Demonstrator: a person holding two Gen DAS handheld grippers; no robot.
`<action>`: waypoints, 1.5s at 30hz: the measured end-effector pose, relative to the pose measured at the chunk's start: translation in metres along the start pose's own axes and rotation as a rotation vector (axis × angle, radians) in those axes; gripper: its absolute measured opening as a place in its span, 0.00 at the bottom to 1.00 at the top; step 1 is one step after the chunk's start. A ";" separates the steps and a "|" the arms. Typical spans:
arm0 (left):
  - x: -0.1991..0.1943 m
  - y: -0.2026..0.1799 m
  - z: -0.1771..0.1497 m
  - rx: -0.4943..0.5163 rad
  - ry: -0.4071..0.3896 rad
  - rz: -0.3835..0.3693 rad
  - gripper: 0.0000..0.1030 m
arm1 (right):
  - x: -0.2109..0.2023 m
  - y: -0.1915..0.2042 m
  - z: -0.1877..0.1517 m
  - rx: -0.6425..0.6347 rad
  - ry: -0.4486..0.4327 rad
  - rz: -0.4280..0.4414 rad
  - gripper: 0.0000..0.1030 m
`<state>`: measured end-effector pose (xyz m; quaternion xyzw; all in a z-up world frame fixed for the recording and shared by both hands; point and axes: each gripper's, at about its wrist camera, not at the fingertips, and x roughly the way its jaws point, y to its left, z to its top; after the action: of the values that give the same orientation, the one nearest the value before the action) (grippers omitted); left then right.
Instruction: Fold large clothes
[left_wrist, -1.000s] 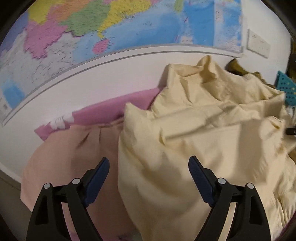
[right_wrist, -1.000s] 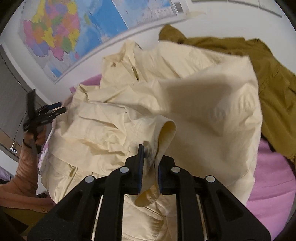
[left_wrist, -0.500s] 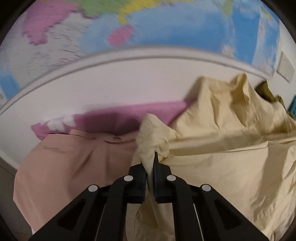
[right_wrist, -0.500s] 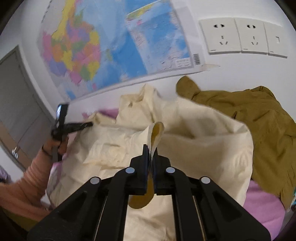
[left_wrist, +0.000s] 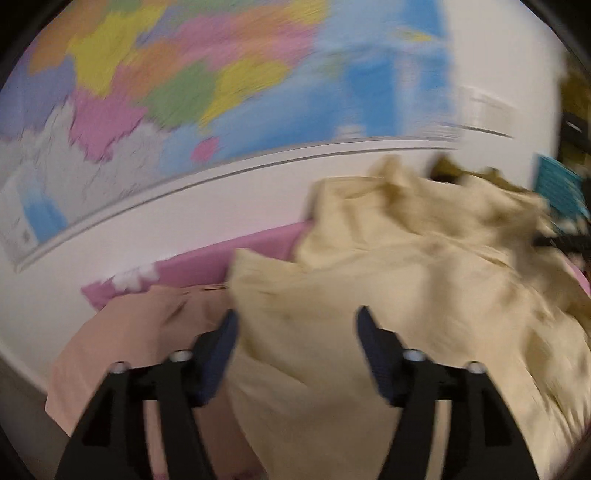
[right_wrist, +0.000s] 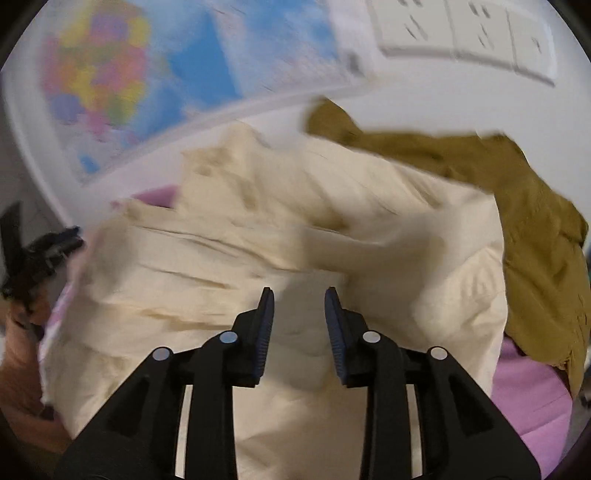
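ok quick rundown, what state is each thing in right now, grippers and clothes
left gripper: open, fingers apart over the cloth, holding nothing
right gripper: open, holding nothing
cream shirt: crumpled in a heap, unfolded, not gripped
olive garment: bunched up to the right of the cream shirt, unfolded
peach garment: lying fairly flat to the left of the cream shirt
pink sheet: spread under the clothes

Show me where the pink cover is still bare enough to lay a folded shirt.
Bare pink cover shows at the near right, bordered by the cream shirt and olive garment. A thin strip runs along the wall behind the shirt and peach garment. The middle is crowded with crumpled cloth.
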<state>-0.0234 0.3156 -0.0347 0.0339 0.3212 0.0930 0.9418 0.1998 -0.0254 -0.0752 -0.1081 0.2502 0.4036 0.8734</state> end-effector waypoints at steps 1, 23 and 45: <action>-0.005 -0.010 -0.006 0.023 0.006 -0.030 0.66 | -0.002 0.007 -0.001 -0.025 0.002 0.019 0.28; -0.033 -0.008 -0.072 -0.130 0.038 -0.089 0.78 | -0.055 0.022 -0.053 0.018 -0.017 0.105 0.63; -0.064 -0.017 -0.181 -0.406 0.194 -0.477 0.93 | -0.108 -0.036 -0.190 0.282 -0.024 0.215 0.90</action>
<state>-0.1817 0.2869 -0.1416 -0.2398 0.3833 -0.0654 0.8896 0.1016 -0.1935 -0.1810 0.0479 0.3042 0.4569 0.8345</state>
